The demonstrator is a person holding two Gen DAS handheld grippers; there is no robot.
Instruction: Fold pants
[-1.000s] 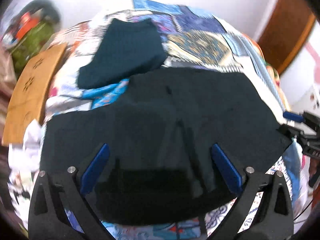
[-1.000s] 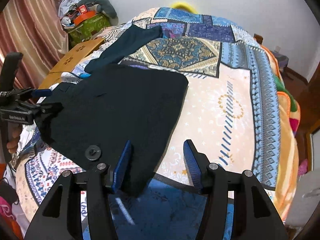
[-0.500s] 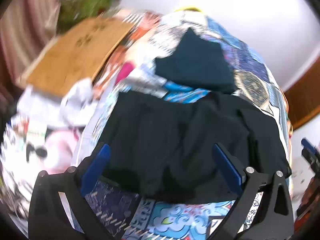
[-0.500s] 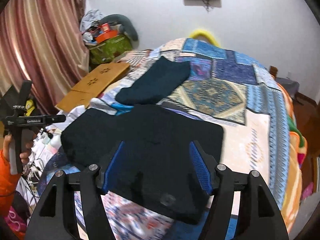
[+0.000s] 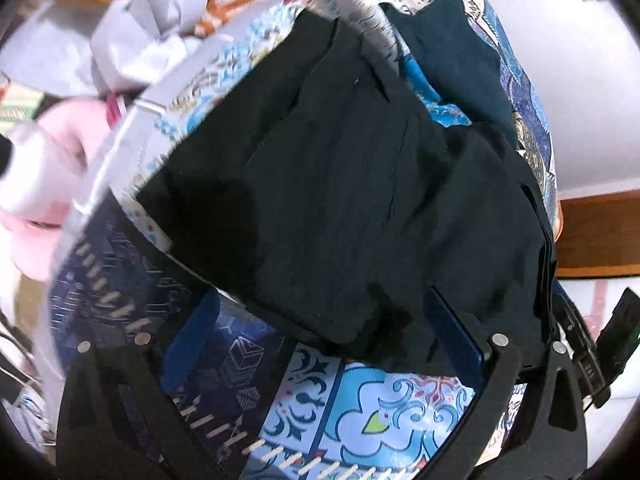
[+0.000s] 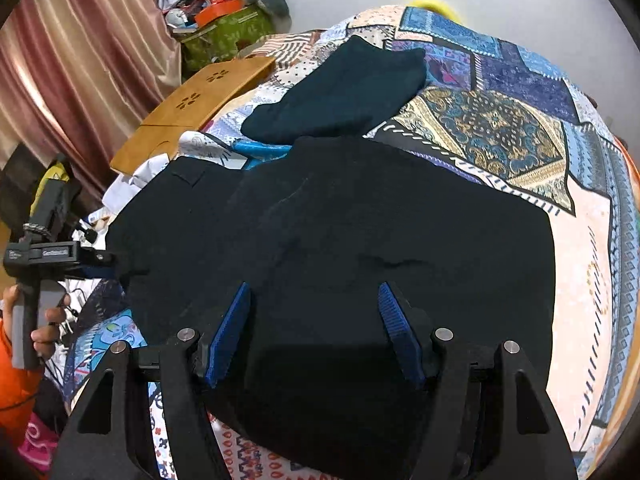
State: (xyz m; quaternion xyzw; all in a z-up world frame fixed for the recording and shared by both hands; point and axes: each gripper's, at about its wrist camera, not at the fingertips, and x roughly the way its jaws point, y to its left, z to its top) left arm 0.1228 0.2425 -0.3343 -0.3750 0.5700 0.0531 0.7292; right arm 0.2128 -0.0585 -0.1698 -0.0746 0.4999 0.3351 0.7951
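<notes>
Black fabric: pants (image 6: 340, 232) lie on the patchwork quilt (image 6: 496, 120), near its front-left edge, bunched into an uneven multi-layer slab, not flat.
Far left: curtain (image 6: 72, 60), a pile of clutter on a green box (image 6: 228, 32), wooden board (image 6: 192, 108) just beside the bed. Not part of the job.
Left gripper: (image 5: 328, 344) fingers spread wide, nothing between the pads. In its own view it sits over the near-left corner of the pants, one pad over quilt, the other over cloth. View is motion-blurred. From the right wrist view it shows at the pants' left edge (image 6: 60, 256), held in the person's hand (image 6: 44, 320).
Centre: pants show overlapping layers and a raised ridge running across the middle; a seam or pocket line is visible in the left wrist view.
Behind centre: second dark garment (image 6: 344, 92), already a neat folded packet, touching or just behind the pants' far edge.
Right gripper: (image 6: 316, 332) fingers wide apart, not pinching; cloth lies below and between them at the near edge.
Progress (my read): at least one fold is in, roughly mid-task. Layers are misaligned and the outline is ragged.
Left to do: regrip an edge, square up, make the last fold or folds, smooth.
</notes>
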